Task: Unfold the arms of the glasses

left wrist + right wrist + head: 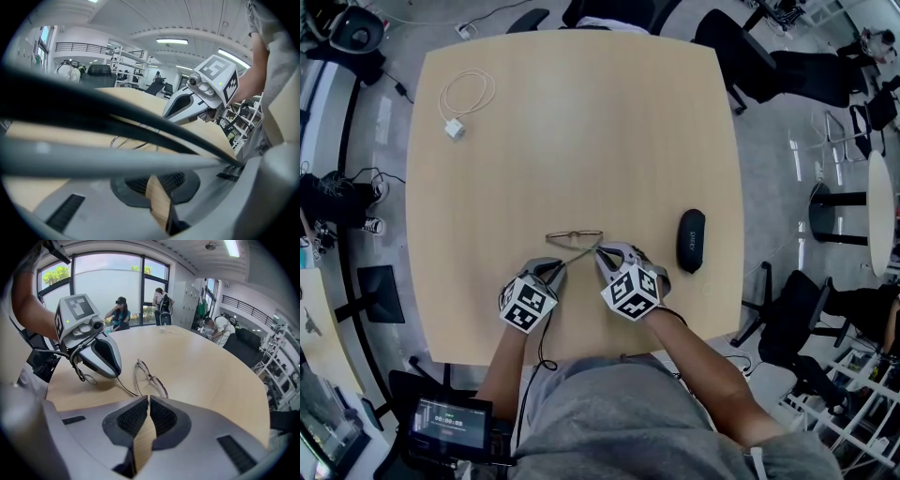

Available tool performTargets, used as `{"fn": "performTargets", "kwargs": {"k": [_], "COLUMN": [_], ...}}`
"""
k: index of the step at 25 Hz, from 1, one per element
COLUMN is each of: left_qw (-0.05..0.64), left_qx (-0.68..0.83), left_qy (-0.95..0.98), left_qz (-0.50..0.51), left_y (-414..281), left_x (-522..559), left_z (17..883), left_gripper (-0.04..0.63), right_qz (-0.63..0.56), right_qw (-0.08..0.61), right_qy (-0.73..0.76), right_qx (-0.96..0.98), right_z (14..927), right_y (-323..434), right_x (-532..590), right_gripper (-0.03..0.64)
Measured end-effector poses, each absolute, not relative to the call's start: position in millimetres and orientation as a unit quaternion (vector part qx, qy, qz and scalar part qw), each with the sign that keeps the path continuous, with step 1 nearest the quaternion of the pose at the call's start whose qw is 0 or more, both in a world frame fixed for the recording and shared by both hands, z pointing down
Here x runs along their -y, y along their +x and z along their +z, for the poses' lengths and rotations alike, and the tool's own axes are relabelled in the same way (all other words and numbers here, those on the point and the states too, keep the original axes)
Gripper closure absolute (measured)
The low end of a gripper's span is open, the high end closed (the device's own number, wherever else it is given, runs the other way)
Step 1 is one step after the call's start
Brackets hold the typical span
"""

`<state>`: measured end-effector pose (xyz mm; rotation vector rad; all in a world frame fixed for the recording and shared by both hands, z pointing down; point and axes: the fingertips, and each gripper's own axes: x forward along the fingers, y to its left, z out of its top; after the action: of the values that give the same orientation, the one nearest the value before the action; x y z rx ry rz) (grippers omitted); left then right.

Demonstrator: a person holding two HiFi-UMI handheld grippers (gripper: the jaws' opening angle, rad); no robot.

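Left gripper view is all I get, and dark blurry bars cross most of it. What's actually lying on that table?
Observer: Thin wire-rimmed glasses, with one arm swung out slantwise toward the left gripper.
Visitor: And the other gripper I glimpse, is it doing anything?
Observer: The right gripper has its jaws nearly together. The frame's near corner vanishes behind their tips, so it seems to pinch the glasses there.
Visitor: Anything else around?
Observer: A dark glasses case lies on the table, to the right of the right gripper.
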<state>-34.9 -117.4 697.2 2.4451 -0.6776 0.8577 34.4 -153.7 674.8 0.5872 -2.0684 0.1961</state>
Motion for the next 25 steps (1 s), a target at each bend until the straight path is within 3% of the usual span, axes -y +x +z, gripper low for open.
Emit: {"fn": "performTargets", "kwargs": {"k": [25], "left_qw": [0.288], "left_qx": [0.248], "left_qy": [0.888], "left_qz": [0.259], "left_y": [-6], "left_x": [77], "left_z": [689], "left_gripper": [0.569], "right_qz": [0.07], "right_qw": [0.477], "right_qy": [0.182], "right_qx": [0.857], "right_z": [676], "right_y": [3], "right_x": [86], "right_gripper": [0.592]}}
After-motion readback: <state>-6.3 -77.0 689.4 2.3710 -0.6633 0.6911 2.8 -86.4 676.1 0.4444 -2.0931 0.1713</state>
